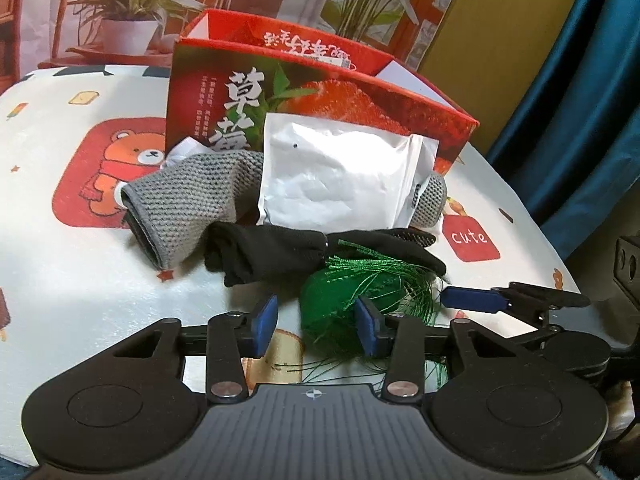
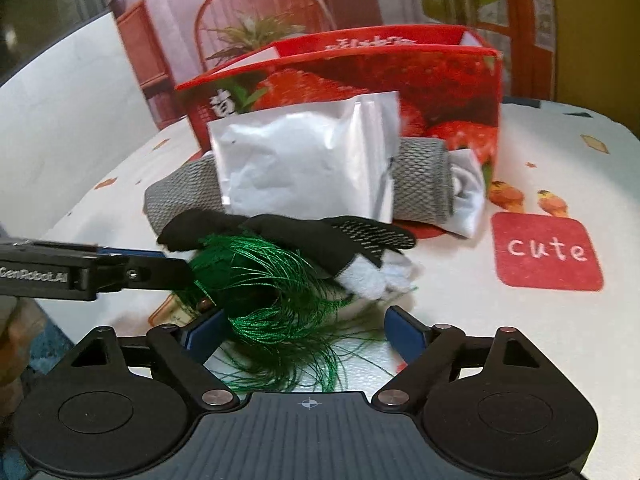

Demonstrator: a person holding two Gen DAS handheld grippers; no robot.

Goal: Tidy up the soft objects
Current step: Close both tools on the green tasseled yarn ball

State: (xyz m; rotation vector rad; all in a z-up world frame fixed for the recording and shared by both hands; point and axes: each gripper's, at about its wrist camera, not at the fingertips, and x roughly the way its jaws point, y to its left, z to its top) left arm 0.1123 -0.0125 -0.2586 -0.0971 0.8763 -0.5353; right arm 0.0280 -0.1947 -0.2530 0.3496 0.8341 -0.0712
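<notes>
- Left wrist view is showing the left tool point(image 1: 316, 322) hanging open beside the green tassel ball point(image 1: 344, 304), gripping nothing.
- Right tool point(image 2: 304, 330) is straddling that ball point(image 2: 260, 280), jaws spread; pickup appears to be starting, and closing comes next.
- Black glove point(image 2: 304, 232), grey sleeve point(image 1: 188, 196) and white pouch point(image 1: 336, 176) are lying between the ball and the red box point(image 1: 320, 92).
- Cartoon-printed table point(image 1: 60, 260) is sitting before a plant-printed backdrop point(image 1: 132, 4).

Printed plant backdrop point(image 1: 132, 8), blue curtain point(image 1: 580, 100) w/ table.
</notes>
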